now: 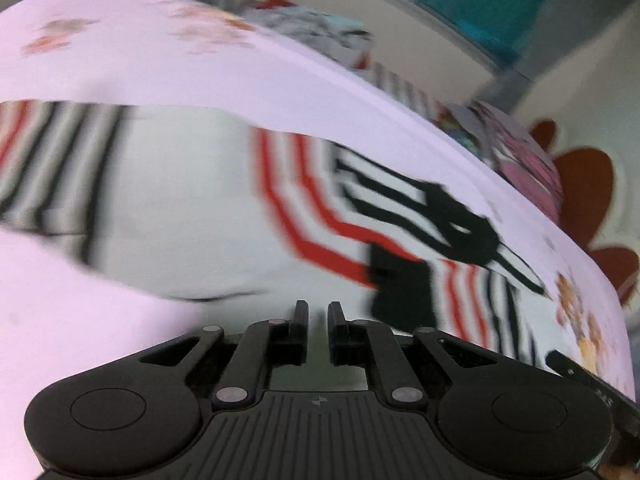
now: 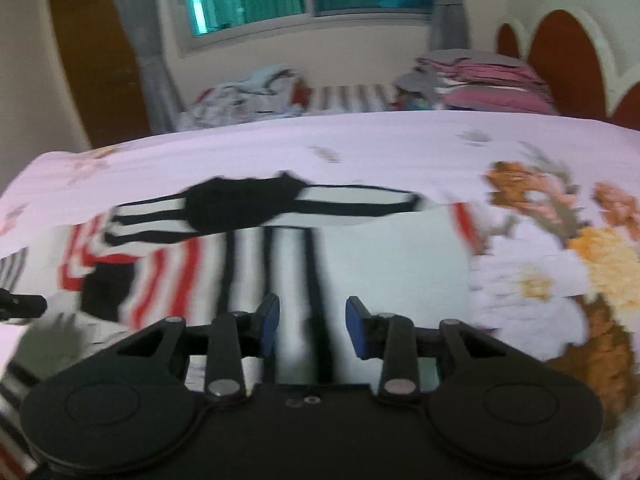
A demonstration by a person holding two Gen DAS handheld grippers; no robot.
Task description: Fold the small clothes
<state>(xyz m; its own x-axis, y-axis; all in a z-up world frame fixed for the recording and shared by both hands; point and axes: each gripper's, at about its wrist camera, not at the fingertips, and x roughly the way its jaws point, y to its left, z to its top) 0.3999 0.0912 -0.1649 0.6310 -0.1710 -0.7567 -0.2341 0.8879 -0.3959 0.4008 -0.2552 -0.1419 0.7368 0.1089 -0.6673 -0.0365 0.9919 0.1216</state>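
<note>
A small white garment [image 1: 192, 216] with red and black stripes and black patches lies spread on a pink floral bedsheet [image 1: 120, 64]. My left gripper [image 1: 318, 314] hovers at its near edge, jaws almost together with a narrow gap and nothing visibly between them. The same garment shows in the right wrist view [image 2: 304, 248]. My right gripper [image 2: 312, 326] is open above its striped part, blue pads [image 2: 269, 322] wide apart, holding nothing. Both views are motion-blurred.
A heap of loose clothes [image 2: 248, 92] lies at the far edge of the bed. A stack of folded pink and grey clothes [image 2: 480, 76] sits at the far right. A window, a curtain and a wooden door stand behind. The left gripper's tip [image 2: 20, 304] shows at the left edge.
</note>
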